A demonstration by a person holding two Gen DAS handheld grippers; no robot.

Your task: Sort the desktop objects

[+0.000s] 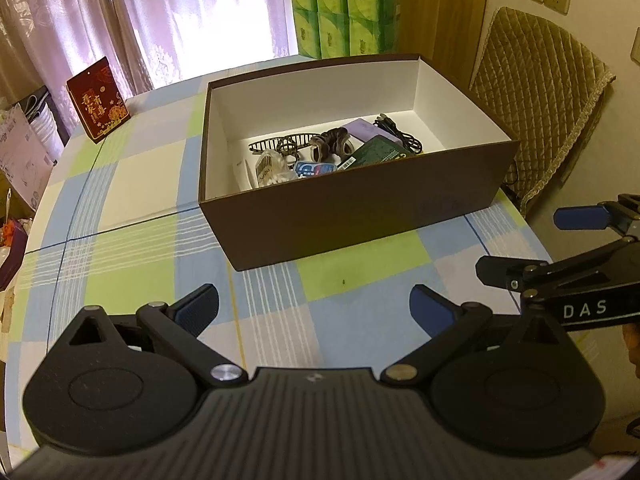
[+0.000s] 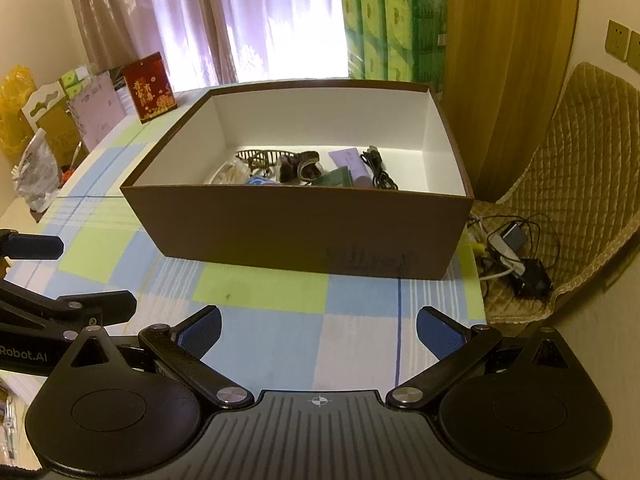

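Your left gripper [image 1: 316, 308] and right gripper [image 2: 319, 327] both hang with fingers spread wide and nothing between them, pulled back on the near side of the brown box [image 1: 360, 220], which suggests the sorting is done or nearly so. That box sits on the checked tablecloth [image 1: 132, 216] as the collecting place, and inside it, toward the near wall, lie the green booklet [image 1: 376, 153], black cable [image 1: 402, 134], comb [image 1: 272, 145] and scrunchie [image 1: 330, 142], heaped loosely together.
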